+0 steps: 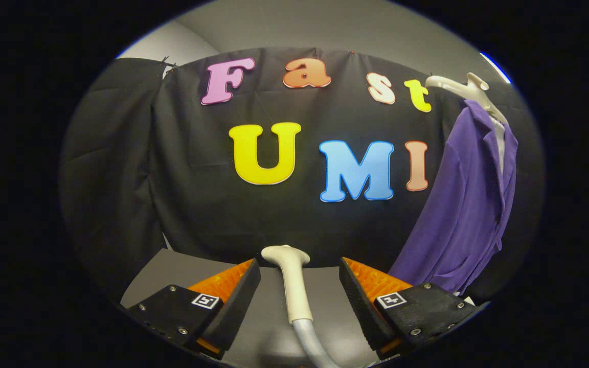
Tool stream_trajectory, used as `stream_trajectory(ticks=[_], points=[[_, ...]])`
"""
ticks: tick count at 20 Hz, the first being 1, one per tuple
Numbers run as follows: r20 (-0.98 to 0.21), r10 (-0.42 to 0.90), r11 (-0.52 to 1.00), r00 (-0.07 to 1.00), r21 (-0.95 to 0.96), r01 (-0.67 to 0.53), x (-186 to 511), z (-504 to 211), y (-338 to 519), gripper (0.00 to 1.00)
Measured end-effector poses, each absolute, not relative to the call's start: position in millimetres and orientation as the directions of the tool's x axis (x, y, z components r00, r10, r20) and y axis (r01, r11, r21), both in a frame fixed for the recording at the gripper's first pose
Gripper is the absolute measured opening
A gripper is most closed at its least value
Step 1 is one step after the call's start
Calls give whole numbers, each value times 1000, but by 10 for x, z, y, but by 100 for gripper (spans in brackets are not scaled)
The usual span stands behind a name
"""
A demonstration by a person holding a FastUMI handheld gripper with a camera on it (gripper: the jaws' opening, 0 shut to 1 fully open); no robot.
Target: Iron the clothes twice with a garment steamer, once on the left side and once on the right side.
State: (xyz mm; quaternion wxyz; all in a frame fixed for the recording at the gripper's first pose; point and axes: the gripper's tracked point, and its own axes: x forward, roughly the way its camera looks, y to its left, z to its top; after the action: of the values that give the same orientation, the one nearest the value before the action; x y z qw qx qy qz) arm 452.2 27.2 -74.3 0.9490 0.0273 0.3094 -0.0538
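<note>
Jaws wide open, gripping nothing; steamer handle stands upright in the gap between them, touching neither pad, hose trailing down toward the camera. Counter grey beneath. Purple garment hangs on a white hanger well beyond the right finger. Risks: closing off-centre tips the handle; hose may drag or snag during the swing to the garment.
</note>
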Motion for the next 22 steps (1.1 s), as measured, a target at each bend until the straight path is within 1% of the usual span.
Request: stream_trajectory(ticks=[3, 7, 13, 15, 17, 19, 20, 22], points=[[-665, -77, 989, 743, 43, 141, 4704, -1070, 299, 95], [-728, -65, 981, 682, 78, 177, 4900, -1410, 298, 95], [-814, -19, 967, 581, 132, 216, 4904, -1925, 318, 95], [-824, -3, 967, 567, 142, 213, 4905, -2010, 360, 94], [-830, 20, 965, 558, 163, 207, 4889, -2075, 433, 87], [-838, 15, 968, 546, 150, 204, 4826, -2170, 418, 77], [-842, 11, 970, 540, 140, 200, 4805, -2176, 390, 65], [-839, 44, 962, 543, 182, 203, 4804, -2164, 435, 49]])
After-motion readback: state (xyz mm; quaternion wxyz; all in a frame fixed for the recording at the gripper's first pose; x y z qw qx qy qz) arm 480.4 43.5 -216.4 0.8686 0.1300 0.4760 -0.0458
